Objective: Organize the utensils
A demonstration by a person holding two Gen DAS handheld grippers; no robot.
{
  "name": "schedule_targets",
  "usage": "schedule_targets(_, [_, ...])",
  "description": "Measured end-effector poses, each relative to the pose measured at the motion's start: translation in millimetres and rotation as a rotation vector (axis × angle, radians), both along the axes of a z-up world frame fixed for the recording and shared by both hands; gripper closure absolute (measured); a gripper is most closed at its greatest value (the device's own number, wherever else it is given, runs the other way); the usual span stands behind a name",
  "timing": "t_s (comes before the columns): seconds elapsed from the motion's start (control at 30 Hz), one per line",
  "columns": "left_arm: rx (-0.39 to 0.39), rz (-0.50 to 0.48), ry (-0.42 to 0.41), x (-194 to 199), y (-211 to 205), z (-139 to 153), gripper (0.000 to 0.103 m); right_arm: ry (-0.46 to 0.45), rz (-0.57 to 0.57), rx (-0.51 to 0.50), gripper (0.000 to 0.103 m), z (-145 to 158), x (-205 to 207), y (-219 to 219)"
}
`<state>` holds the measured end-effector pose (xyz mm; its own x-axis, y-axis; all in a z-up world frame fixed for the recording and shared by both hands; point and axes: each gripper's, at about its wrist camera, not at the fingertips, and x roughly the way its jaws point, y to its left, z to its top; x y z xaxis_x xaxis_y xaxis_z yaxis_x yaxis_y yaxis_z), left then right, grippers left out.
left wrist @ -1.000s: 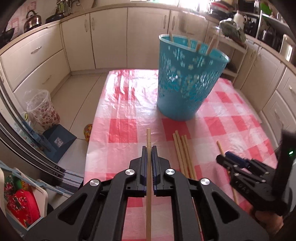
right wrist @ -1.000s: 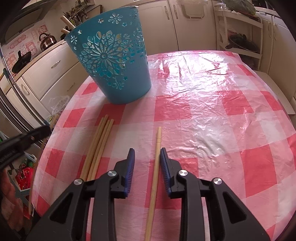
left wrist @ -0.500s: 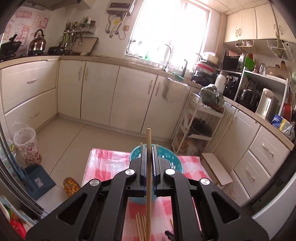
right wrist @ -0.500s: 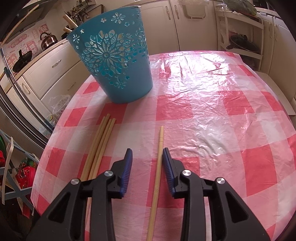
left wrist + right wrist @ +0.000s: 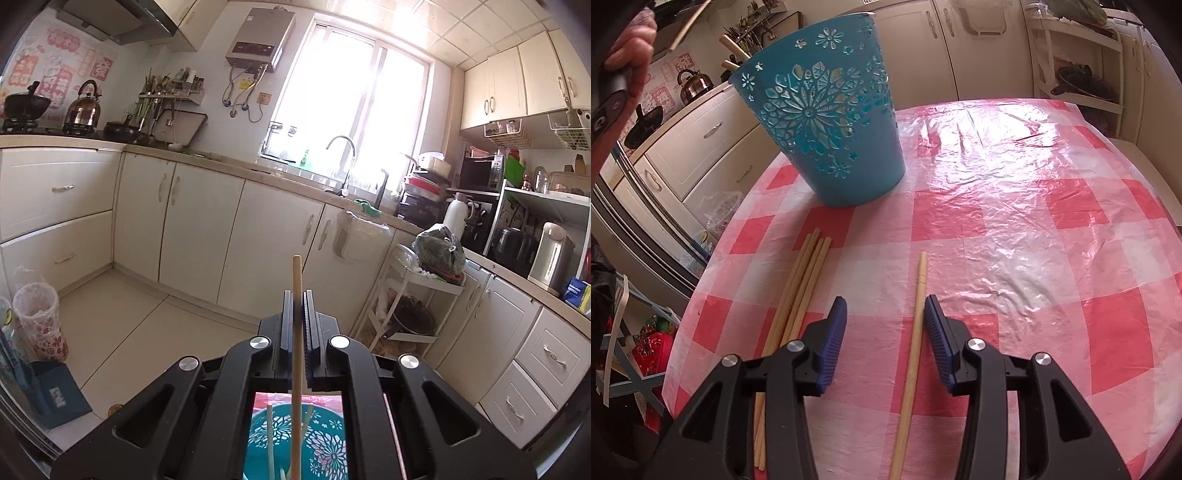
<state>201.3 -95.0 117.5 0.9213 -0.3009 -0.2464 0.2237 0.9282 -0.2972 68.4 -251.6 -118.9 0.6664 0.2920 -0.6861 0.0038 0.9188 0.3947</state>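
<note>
My left gripper point(image 5: 296, 295) is shut on a wooden chopstick point(image 5: 296, 350) and holds it upright above the blue cut-out basket point(image 5: 295, 439), seen between the gripper arms with chopsticks inside. In the right wrist view the basket point(image 5: 827, 122) stands on the checked tablecloth at the back left. My right gripper point(image 5: 885, 314) is open, low over the table, with one loose chopstick point(image 5: 912, 350) lying between its jaws, nearer the right one. A bundle of several chopsticks point(image 5: 798, 295) lies to its left.
The red-and-white checked tablecloth point(image 5: 1034, 240) covers the table; its left edge drops to the floor. The person's hand with the left gripper handle point(image 5: 617, 74) is at upper left. Kitchen cabinets point(image 5: 184, 236) and a shelf rack point(image 5: 413, 306) surround the table.
My left gripper has lifted its chopstick from table level and tilted it upright above the basket. My right gripper has opened a little wider around the loose chopstick.
</note>
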Motion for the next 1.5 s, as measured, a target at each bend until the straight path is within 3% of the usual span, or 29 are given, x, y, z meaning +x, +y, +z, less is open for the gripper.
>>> schedule_targets(0.23, [-0.048, 0.078, 0.001, 26.9, 3.7, -20.4, 0.098, -0.002, 0.003, 0.016, 0.058, -0.1, 0.1, -2.0])
schedule_targets(0.53, [-0.023, 0.095, 0.001, 23.2, -3.2, -41.4, 0.098, -0.002, 0.007, 0.018, 0.056, -0.1, 1.2, -1.4])
schedule_targets(0.93, [0.145, 0.037, 0.094, 0.6, -14.4, -66.8, 0.098, -0.002, 0.008, 0.016, 0.056, 0.1, 1.6, -1.1])
schedule_targets(1.03, [0.155, 0.063, 0.106, -23.2, 3.7, -67.1, 0.078, 0.001, 0.014, 0.029, 0.056, 0.0, 1.7, -3.9])
schedule_targets(1.1, [0.159, 0.116, 0.097, -46.8, 22.7, -69.1, 0.041, 0.008, 0.02, 0.032, 0.056, 0.4, 0.4, -7.3])
schedule_targets(1.17, [0.169, 0.171, 0.09, -71.4, 42.0, -76.5, 0.029, 0.017, 0.015, 0.033, 0.056, 0.5, -2.3, -11.7])
schedule_targets(1.33, [0.184, 0.201, 0.224, -102.7, 81.4, -127.2, 0.022, 0.034, -0.007, 0.046, 0.064, -0.9, -2.7, -15.8])
schedule_targets(1.5, [0.185, 0.16, 0.394, -105.3, 93.4, -185.9, 0.022, 0.037, -0.027, -0.08, 0.074, 2.2, -1.1, -4.0])
